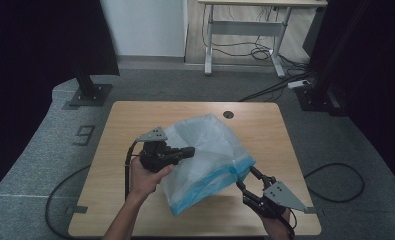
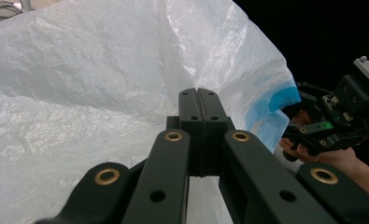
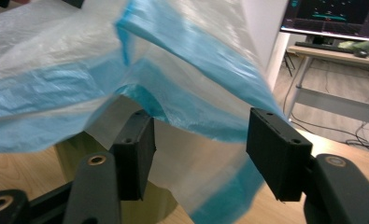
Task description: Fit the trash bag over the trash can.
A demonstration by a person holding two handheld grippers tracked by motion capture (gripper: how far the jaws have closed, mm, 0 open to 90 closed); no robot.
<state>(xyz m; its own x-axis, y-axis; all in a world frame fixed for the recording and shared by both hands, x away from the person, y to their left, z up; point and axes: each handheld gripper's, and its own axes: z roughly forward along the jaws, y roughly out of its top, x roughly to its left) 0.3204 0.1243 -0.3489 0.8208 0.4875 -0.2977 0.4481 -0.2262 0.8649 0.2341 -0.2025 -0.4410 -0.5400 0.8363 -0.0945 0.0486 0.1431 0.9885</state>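
Note:
A white woven plastic bag with a blue band along its mouth is held up off the wooden table, and its blue edge hangs toward the front. My left gripper is shut on the bag's white fabric at its left side, with the jaws pressed flat together. My right gripper is at the bag's lower right corner and stands open. In the right gripper view the blue-banded edge drapes between its jaws, one jaw under the fold and one outside. From the left gripper view, the right gripper shows beside the blue corner.
A round cable hole sits near the table's far edge. A metal-legged desk with loose cables stands behind on the grey carpet. A black stand base stands at the far left, and another stands at the far right.

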